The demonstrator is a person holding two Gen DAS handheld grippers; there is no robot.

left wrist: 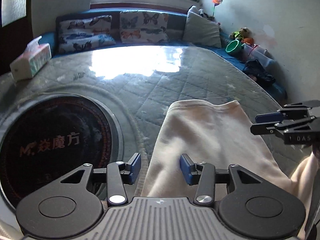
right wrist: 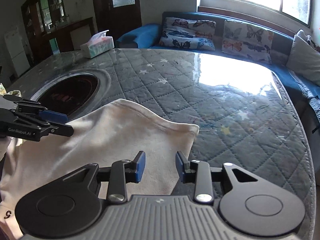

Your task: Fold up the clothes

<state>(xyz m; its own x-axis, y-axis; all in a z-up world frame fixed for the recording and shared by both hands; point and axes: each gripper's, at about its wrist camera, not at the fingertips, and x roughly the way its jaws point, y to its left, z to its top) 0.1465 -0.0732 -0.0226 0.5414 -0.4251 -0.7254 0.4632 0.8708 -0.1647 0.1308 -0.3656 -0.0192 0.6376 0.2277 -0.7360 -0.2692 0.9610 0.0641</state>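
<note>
A cream-white garment [left wrist: 210, 140] lies folded on the quilted grey table cover, its far hem toward the sofa; it also shows in the right wrist view [right wrist: 120, 138]. My left gripper [left wrist: 160, 168] is open, its jaws astride the garment's left edge near the front. My right gripper [right wrist: 160, 166] is open over the garment's right edge. The right gripper also shows in the left wrist view [left wrist: 260, 123] at the far right, and the left gripper shows in the right wrist view [right wrist: 62, 122] at the far left. Neither holds anything.
A round black hotplate [left wrist: 52, 144] is sunk into the table left of the garment. A tissue box [left wrist: 30, 60] stands at the far left. A blue sofa with butterfly cushions [left wrist: 140, 28] runs along the far side. Toys and a green bowl [left wrist: 234, 47] sit at the right corner.
</note>
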